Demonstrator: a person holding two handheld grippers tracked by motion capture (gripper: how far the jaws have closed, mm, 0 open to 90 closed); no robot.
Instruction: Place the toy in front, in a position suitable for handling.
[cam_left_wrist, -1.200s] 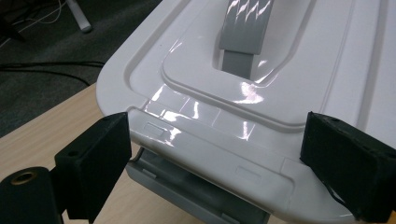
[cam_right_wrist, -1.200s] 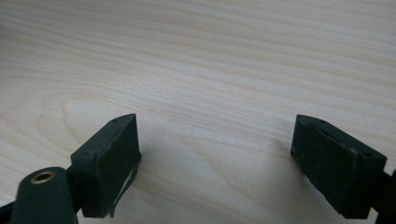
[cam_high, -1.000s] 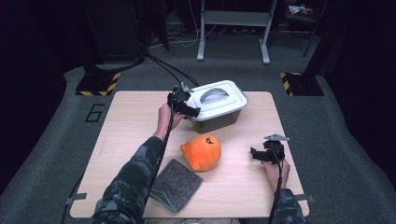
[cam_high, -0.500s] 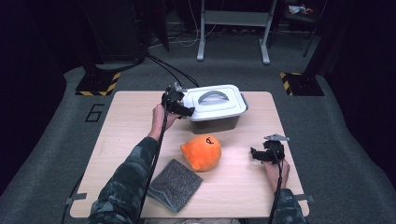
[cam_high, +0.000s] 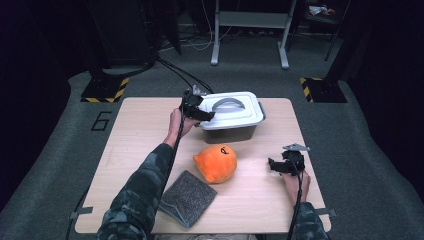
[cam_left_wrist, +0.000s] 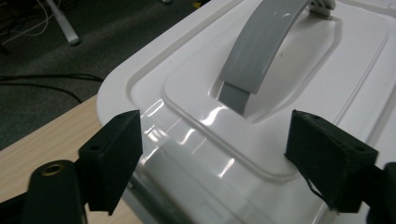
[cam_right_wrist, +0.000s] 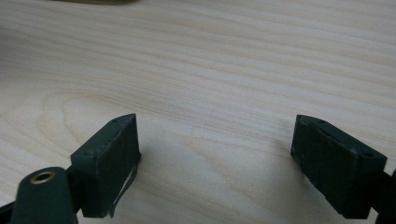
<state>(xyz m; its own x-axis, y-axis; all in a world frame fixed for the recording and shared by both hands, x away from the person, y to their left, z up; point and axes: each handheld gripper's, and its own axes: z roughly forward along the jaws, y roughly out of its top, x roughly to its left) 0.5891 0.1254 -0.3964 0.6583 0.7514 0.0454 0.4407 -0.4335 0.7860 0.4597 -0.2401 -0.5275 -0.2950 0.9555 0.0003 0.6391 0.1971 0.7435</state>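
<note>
Box lid (cam_left_wrist: 299, 98) cropped; handle (cam_left_wrist: 261, 51) top cut off.

Light falls from above onto my table (cam_high: 140, 125), while the floor around it sinks into near black. Glare streaks the white lid (cam_left_wrist: 196, 135) close up (bright patches near its handle). My jaws cast soft shadows on the wood; their near edges blur.
</note>
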